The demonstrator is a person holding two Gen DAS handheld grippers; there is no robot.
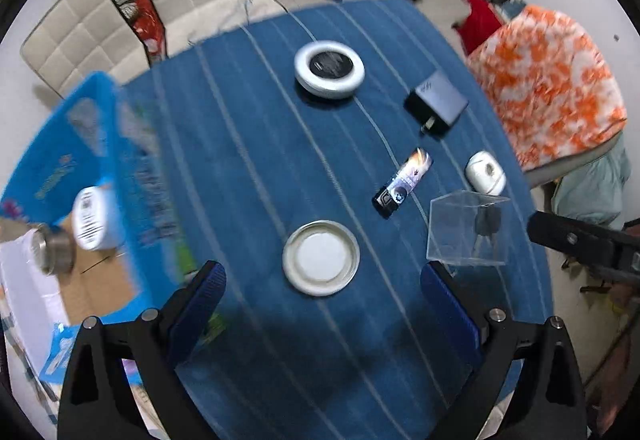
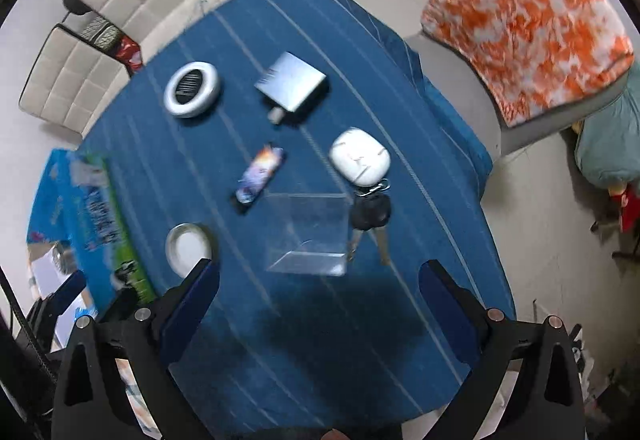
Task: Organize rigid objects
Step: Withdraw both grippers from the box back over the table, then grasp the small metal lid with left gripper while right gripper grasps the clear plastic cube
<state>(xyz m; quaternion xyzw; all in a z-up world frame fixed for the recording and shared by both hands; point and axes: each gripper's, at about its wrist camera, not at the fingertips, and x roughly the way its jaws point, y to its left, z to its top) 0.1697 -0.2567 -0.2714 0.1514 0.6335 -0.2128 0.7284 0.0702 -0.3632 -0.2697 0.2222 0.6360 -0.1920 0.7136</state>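
**Both grippers high and empty, sorting not yet begun on the loose pieces**

My left gripper [image 1: 322, 304] hangs spread wide above the desk [image 1: 248, 144], nothing between the pads. My right gripper [image 2: 320, 300] is the same: splayed, holding nothing. I judge both are held high so I can survey the spread before I commit to a piece.

Left wrist view, by the clock from the frame's middle:
- Metal lid [image 1: 321, 258] at 6, rim up, the piece nearest my left gripper.
- Clear box [image 1: 466, 230] at 4, with the keys [image 1: 486, 228] seen through its wall.
- Lighter [image 1: 402, 182] just right of centre, lying flat and slanted.
- White case [image 1: 485, 173] at 3.
- Charger [image 1: 437, 102] at 2, prongs toward me.
- Round silver tin [image 1: 329, 69] at 12.
- Blue carton [image 1: 92, 160] at 9, off the desk's edge. A white jar [image 1: 93, 218] and a steel cup [image 1: 54, 248] already sit inside, so I take it as the collecting place.

The right wrist view shows the keys beside the box, not in it.

Likely first pick: the lid, though it lies low and flat, so the pads may slip on its rim.
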